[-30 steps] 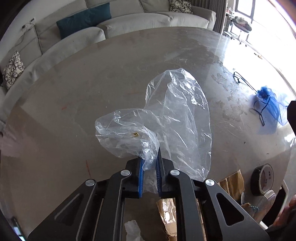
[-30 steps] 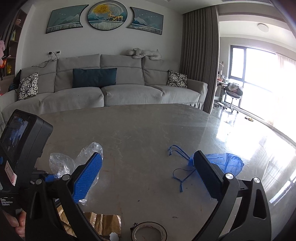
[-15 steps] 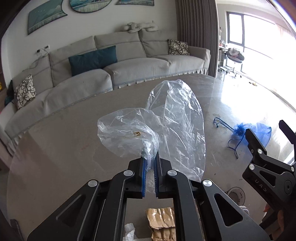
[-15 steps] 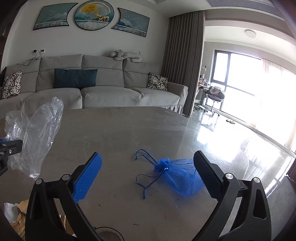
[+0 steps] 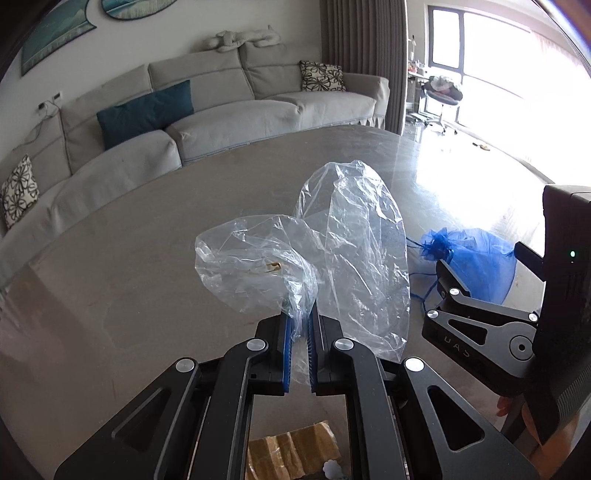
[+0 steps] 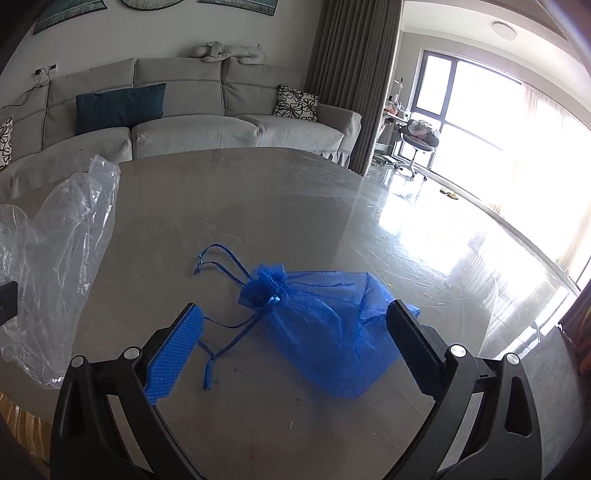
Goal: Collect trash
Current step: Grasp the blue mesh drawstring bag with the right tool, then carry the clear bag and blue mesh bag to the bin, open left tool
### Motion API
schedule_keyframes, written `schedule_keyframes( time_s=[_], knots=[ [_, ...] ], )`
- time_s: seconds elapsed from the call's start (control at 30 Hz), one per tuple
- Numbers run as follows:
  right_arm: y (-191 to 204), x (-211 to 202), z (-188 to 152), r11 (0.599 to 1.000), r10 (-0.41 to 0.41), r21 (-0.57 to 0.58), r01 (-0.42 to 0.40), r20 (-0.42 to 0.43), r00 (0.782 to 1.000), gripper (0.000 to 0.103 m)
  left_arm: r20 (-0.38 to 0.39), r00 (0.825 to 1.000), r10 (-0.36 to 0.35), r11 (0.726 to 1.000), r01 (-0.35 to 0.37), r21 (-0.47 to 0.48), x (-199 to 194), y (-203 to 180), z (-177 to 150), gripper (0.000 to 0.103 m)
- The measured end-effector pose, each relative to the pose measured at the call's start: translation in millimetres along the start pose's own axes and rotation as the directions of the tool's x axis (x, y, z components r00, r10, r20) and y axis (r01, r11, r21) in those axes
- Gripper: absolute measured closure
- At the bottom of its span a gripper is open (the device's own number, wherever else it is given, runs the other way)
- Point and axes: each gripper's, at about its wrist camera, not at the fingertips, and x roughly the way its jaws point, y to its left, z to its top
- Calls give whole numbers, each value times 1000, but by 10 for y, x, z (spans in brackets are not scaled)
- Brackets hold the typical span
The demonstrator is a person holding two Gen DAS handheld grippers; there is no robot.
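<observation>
**A:** so what's the room like?

**B:** living room. long light-grey fabric sofa against a white wall, one dark teal rectangular cushion on it plus a black-and-white flower-print cushion near the right end. big round grey-beige stone-look table in front.

**A:** much light?

**B:** loads. tall dark-framed window on the right, glare all over the glossy pale floor. grey-brown pleated curtain beside it.

Left gripper clamped tight, held aloft; right gripper spread wide, angled downward.
</observation>
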Motion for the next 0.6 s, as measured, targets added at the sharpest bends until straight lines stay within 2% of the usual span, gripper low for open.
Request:
schedule_keyframes(
  time_s=[0.2,0.27,0.3,0.33,0.37,0.4,0.6],
  knots=[
    [-165,333,-28,998,-27,46,32,-102,994,5,-5,1000,-14,1000,14,26,71,-162,-47,95],
    [-183,446,-39,998,4,55,6,-169,986,5,-5,1000,-7,999,7,33,78,-179,-73,95],
    [-187,484,-38,998,23,57,-12,-191,981,15,-6,1000,-4,999,4,35,77,-175,-82,95],
    [-208,492,-40,997,56,67,-44,-189,980,38,-10,1000,-4,999,4,37,85,-166,-89,95],
    [-213,485,-29,997,47,74,-33,-184,982,61,-14,1000,-4,999,5,33,88,-167,-91,95],
    [-231,499,-31,996,42,89,-25,-190,981,96,-18,1000,-6,1000,7,26,90,-151,-97,95],
    [-292,328,-45,986,80,159,-56,-149,986,101,-23,1000,-14,1000,14,14,69,-117,-90,95]
  ],
)
